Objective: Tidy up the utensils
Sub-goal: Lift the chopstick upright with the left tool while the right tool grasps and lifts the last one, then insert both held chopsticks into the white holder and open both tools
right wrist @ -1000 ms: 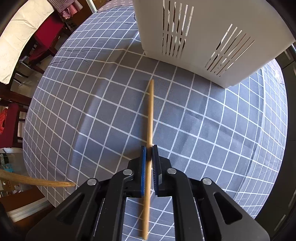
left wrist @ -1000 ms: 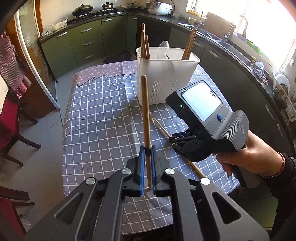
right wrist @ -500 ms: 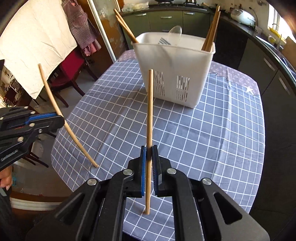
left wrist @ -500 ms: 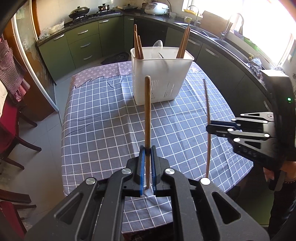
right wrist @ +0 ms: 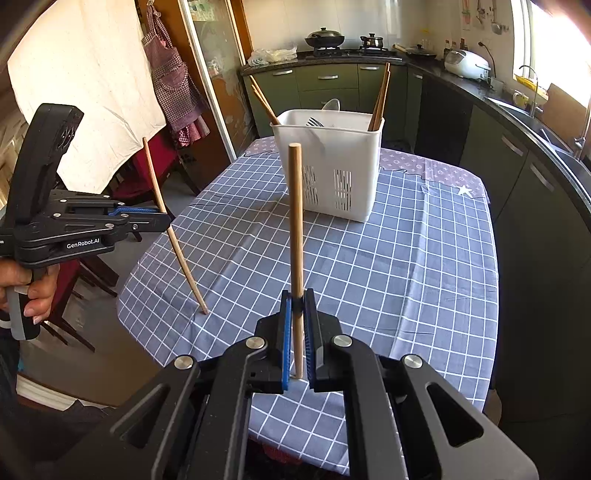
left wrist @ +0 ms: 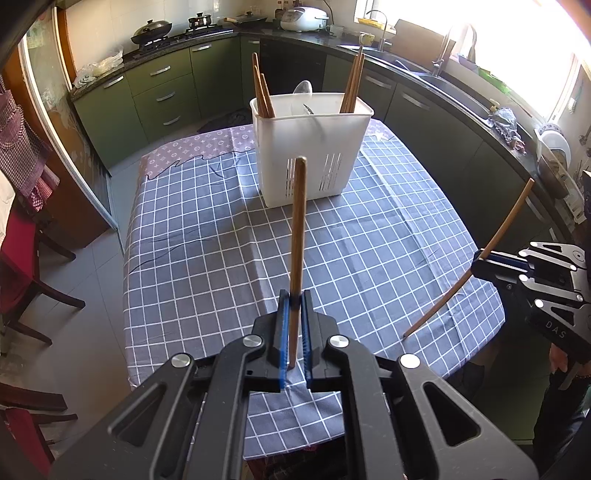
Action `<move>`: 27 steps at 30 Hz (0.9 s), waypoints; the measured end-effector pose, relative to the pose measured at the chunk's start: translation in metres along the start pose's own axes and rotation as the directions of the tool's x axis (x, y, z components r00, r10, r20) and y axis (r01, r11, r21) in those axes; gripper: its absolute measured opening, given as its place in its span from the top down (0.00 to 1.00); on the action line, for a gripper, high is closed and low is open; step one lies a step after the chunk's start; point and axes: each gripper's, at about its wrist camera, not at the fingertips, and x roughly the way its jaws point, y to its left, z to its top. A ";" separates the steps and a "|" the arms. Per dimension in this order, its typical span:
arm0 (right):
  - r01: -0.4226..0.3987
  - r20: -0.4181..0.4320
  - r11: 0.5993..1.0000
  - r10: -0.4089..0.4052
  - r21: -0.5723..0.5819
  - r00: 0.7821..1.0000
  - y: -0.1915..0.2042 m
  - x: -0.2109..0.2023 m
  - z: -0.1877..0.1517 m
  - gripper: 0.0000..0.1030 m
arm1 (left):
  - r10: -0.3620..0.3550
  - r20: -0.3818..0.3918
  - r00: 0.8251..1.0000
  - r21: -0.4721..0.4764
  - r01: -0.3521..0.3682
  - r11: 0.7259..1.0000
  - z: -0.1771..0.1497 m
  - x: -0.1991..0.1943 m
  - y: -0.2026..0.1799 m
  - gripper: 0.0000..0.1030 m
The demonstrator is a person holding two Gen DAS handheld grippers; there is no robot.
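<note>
Left gripper (left wrist: 294,295): blue pads pinched tight on a wooden chopstick (left wrist: 297,229), near its lower end. Stick stands close to upright above the near edge of the surface (left wrist: 207,258), clear of the cloth.

Right gripper (right wrist: 298,293): same deal, pads clamped on a second chopstick (right wrist: 295,221), gripped low, shaft pointing up and slightly left. Also off the cloth.

Cross views: the left wrist camera catches the right gripper at far right with its stick angled, lower tip down by the near right corner of the surface. The right wrist camera shows the left gripper at far left; its stick leans, and whether the lower tip touches the cloth can't be told. A hand (right wrist: 33,291) wraps the handle there.

Surface is covered by a grey-blue checked tablecloth (left wrist: 388,240).

Further back, centre-far on the surface: white slotted utensil holder (left wrist: 310,147), upright. Chopsticks already in it, one bunch (left wrist: 261,92) at its left end and one (left wrist: 354,83) at its right. A spoon bowl (left wrist: 303,87) pokes up behind the middle, and fork tines (right wrist: 314,121) show inside.

Beyond that, green kitchen cabinets (left wrist: 162,92) and a wok (left wrist: 151,29) on the stove.
</note>
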 end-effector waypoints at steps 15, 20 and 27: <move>-0.019 0.016 1.000 0.018 0.007 1.000 -0.002 -0.001 0.007 0.93 | -0.011 0.020 1.000 0.018 0.010 1.000 0.002 -0.015 -0.006 0.94; -0.027 0.039 1.000 0.026 0.007 0.999 -0.001 -0.006 0.016 0.93 | -0.019 0.036 0.999 0.023 0.018 1.000 0.009 -0.023 -0.009 0.94; -0.027 0.128 1.000 0.027 0.004 0.991 -0.002 -0.030 0.045 0.93 | -0.036 0.119 0.992 0.036 0.032 0.999 0.038 -0.051 -0.017 0.94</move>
